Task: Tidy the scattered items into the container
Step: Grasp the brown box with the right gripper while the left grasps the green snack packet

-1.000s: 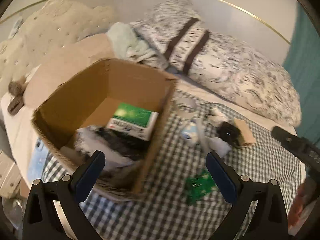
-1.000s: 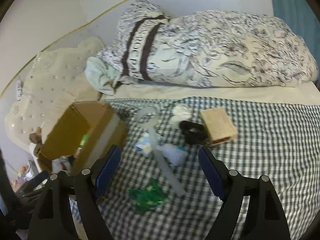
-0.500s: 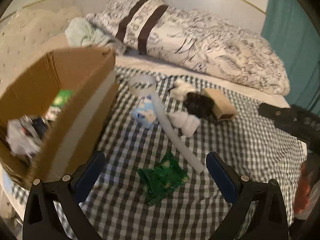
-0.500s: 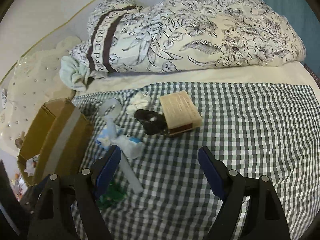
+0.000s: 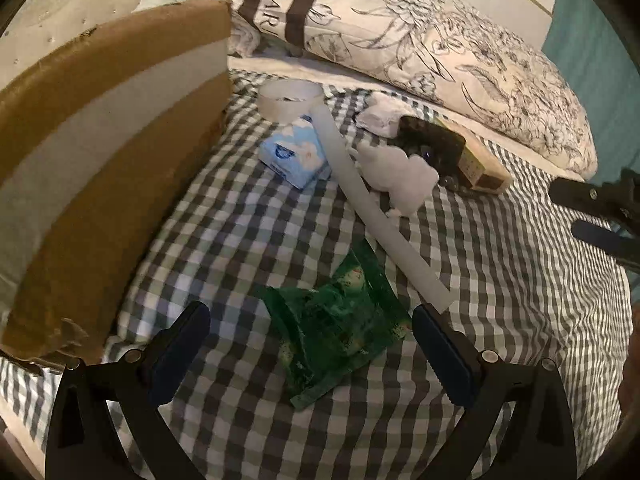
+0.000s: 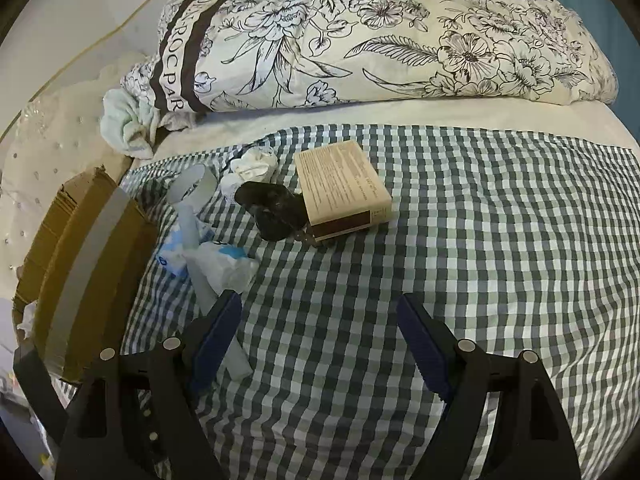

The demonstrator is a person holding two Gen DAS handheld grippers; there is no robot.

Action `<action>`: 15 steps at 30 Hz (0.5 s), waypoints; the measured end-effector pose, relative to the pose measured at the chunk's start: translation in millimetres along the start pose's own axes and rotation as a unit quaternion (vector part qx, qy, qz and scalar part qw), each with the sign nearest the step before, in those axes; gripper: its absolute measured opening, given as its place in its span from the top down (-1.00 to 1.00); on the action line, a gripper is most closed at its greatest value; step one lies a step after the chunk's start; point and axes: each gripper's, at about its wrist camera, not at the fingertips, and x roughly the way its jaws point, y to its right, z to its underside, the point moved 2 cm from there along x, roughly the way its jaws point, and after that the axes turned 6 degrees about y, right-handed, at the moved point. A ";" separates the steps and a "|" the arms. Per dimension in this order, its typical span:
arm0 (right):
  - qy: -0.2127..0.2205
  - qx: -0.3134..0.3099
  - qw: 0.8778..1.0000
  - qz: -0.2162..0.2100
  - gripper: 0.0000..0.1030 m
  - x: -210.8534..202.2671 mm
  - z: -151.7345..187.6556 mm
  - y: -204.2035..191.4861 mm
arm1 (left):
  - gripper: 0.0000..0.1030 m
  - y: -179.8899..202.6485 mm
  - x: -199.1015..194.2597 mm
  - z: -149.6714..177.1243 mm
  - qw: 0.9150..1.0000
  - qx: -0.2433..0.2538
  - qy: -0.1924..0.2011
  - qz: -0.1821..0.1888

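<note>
A cardboard box (image 5: 108, 152) stands at the left on the checked bed cover. A crumpled green packet (image 5: 336, 320) lies between the open jaws of my left gripper (image 5: 310, 316), not pressed by the pads. Beyond it lie a long white tape strip (image 5: 360, 184) with its roll (image 5: 290, 98), a blue tissue pack (image 5: 296, 152), a white wad (image 5: 404, 176), a black object (image 5: 432, 144) and a tan carton (image 6: 340, 184). My right gripper (image 6: 318, 308) hangs open and empty over bare cover, short of the carton and the black object (image 6: 272, 208). The cardboard box (image 6: 84, 264) is at its left.
A floral duvet (image 6: 380, 40) and a pale green cloth (image 6: 128, 120) pile up along the far side. The checked cover (image 6: 500, 240) spreads wide to the right. A quilted headboard (image 6: 40, 140) rises behind the box.
Both grippers have sunk toward the bed. The left view swung from the box's inside to the green packet, which now sits between its jaws. The right view shifted right, toward the carton.
</note>
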 end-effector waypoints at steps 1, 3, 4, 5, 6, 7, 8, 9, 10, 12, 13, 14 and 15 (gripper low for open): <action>-0.001 0.000 1.000 -0.001 -0.56 2.2 0.4 0.2 | -1.00 0.3 3.3 1.2 1.000 0.002 -0.004 -0.002; -0.004 0.001 1.000 -0.001 -0.56 7.5 0.2 0.3 | -1.00 0.3 10.5 2.3 1.000 0.003 -0.012 -0.006; -0.006 0.001 1.000 0.000 -0.56 10.3 -0.6 0.1 | -1.00 -0.1 13.5 2.6 1.000 0.002 -0.016 -0.006; -0.006 0.000 1.000 0.001 -0.56 12.9 -1.4 0.1 | -1.00 -0.9 16.7 3.2 1.000 0.001 -0.020 -0.007; -0.007 -0.001 1.000 0.003 -0.56 15.7 -2.5 -0.2 | -1.00 -1.6 19.8 3.8 1.000 -0.001 -0.025 -0.007; -0.006 -0.002 1.000 0.004 -0.56 18.2 -3.9 -0.7 | -1.00 -1.9 22.0 3.9 1.000 -0.002 -0.029 -0.007; -0.005 -0.003 1.000 0.005 -0.56 20.5 -5.4 -1.2 | -1.00 -1.9 23.9 3.7 1.000 -0.002 -0.031 -0.007; -0.003 -0.006 1.000 0.007 -0.56 23.0 -7.7 -2.0 | -1.00 -1.8 25.1 3.0 1.000 0.000 -0.030 -0.006; -0.002 -0.009 1.000 0.010 -0.56 25.9 -10.1 -3.0 | -0.99 -1.4 25.7 1.9 1.000 0.002 -0.028 -0.007; 0.000 -0.015 1.000 0.015 -0.56 32.6 -15.0 -4.1 | -0.98 -0.1 27.1 1.3 1.000 0.008 -0.027 -0.006; -0.001 -0.017 1.000 0.018 -0.56 36.7 -17.6 -3.9 | -0.95 0.3 27.8 1.3 1.000 0.009 -0.025 -0.004; -0.002 -0.017 1.000 0.022 -0.56 40.5 -19.5 -3.3 | -0.91 -0.1 28.4 1.4 1.000 0.009 -0.023 -0.002; -0.004 -0.017 1.000 0.026 -0.56 44.6 -21.4 -2.1 | -0.86 -0.5 28.9 0.9 1.000 0.010 -0.022 -0.001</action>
